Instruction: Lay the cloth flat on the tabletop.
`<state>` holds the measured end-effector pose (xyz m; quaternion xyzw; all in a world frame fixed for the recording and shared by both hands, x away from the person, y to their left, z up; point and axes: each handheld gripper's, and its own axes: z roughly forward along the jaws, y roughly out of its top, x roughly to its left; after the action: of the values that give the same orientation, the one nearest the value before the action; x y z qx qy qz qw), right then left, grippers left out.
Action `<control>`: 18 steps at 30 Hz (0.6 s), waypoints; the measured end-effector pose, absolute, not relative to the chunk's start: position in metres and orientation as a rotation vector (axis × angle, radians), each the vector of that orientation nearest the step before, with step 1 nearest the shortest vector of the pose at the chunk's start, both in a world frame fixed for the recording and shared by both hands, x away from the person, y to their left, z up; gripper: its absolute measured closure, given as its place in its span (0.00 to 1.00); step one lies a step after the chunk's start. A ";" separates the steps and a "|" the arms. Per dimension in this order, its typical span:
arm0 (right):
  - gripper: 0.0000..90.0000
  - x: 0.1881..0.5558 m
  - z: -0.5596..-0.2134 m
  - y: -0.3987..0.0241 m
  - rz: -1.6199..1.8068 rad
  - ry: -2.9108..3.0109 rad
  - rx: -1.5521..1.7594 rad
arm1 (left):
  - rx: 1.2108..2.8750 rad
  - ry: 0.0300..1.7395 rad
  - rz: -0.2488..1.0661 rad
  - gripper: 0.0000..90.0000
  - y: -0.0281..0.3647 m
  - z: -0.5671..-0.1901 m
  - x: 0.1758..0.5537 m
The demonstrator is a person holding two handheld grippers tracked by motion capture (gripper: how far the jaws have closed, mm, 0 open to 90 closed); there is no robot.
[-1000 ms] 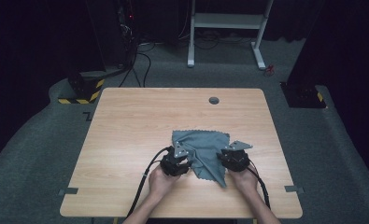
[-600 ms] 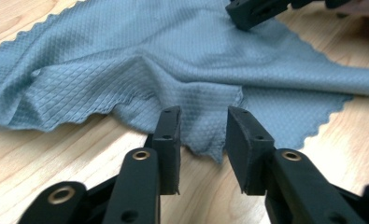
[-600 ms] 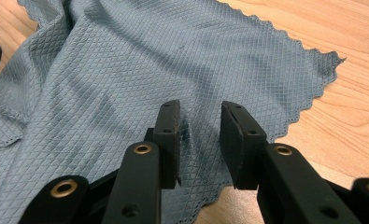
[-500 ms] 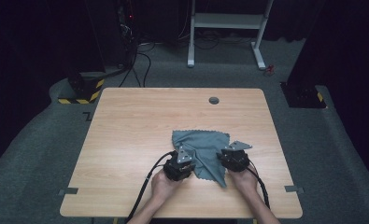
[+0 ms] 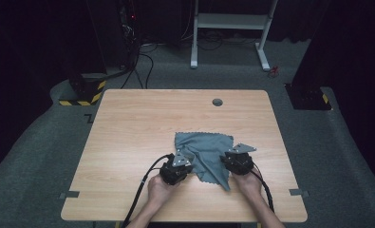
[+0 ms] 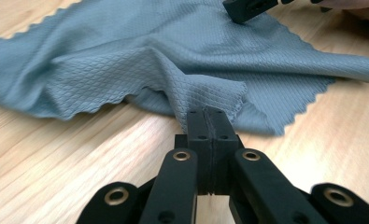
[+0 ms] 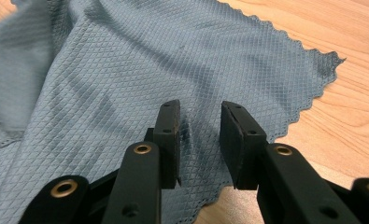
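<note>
Left tool (image 6: 213,116) newly clamped on waffle-textured grey cloth (image 6: 140,51); right tool (image 7: 199,128) apart.

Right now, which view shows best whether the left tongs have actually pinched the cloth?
The left gripper view: the left tongs are closed, with a fold of the grey cloth caught at their tips. The high view shows them at the cloth's near edge, too small to judge grip. The right gripper view shows the right tongs apart over the cloth.

In my high view, the two hands cover both grippers' fingers, so their tips on the cloth (image 5: 205,153) are hidden. At twelve o'clock on the surface (image 5: 128,142), a small dark round thing (image 5: 217,102) is too small to identify.
</note>
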<state>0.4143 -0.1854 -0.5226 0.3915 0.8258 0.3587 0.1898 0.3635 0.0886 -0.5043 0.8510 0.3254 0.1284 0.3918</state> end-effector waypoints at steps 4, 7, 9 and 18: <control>0.76 0.414 -0.523 -0.185 1.009 2.322 1.099 | 2.144 0.846 0.315 1.00 0.111 -0.501 0.351; 0.76 0.415 -0.523 -0.186 1.009 2.324 1.097 | 2.129 0.873 0.315 1.00 0.131 -0.500 0.338; 0.76 0.415 -0.522 -0.186 1.010 2.326 1.094 | 2.130 0.891 0.321 1.00 0.142 -0.501 0.331; 0.75 0.418 -0.518 -0.185 0.961 2.352 1.092 | 2.151 0.966 0.331 1.00 0.163 -0.512 0.317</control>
<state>0.4180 -0.1847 -0.5184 0.3880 0.8355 0.3414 0.1868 0.3167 0.1630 -0.5122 0.8388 0.3766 0.1292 0.3713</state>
